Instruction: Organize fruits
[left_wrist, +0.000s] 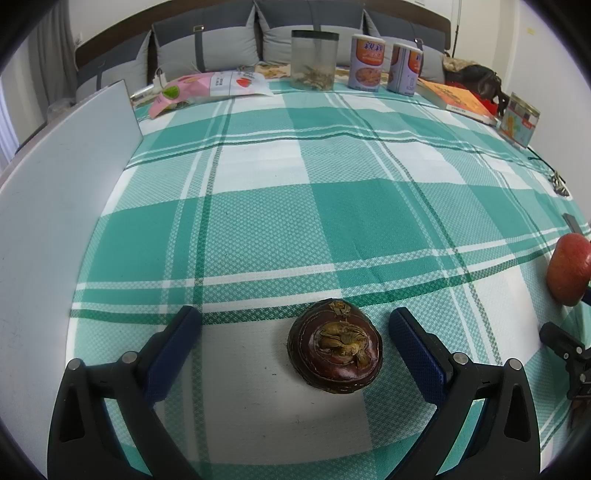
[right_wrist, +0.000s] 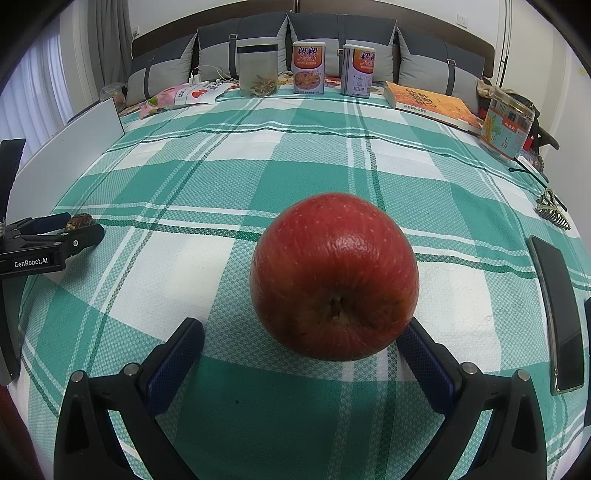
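The left gripper (left_wrist: 295, 332) stood spread wide, empty, with the dark brown, round, leathery-skinned fruit (left_wrist: 335, 345) lying on the green-and-white checked cloth (left_wrist: 295, 206) between its fingers but nearer the right one, seemingly lined up for a grasp. The right gripper (right_wrist: 301, 341) was likewise released, the glossy red apple (right_wrist: 334, 275) just ahead, apparently brushing its right finger.

Tablecloth (left_wrist: 295, 206) teal-green and white plaid, thin dark green stripes. Apple (right_wrist: 334, 275) red with pale speckles. Small round fruit (left_wrist: 335, 345) dark maroon-brown, tan dried patch on top. Gripper (left_wrist: 295, 343) black arms, blue pads (left_wrist: 173, 354). Two cans (right_wrist: 308, 67) grey with orange labels. Book (right_wrist: 432, 103) orange cover. Snack bag (left_wrist: 207, 88) pink and white. Cushions (left_wrist: 207, 48) light grey with dark grey.
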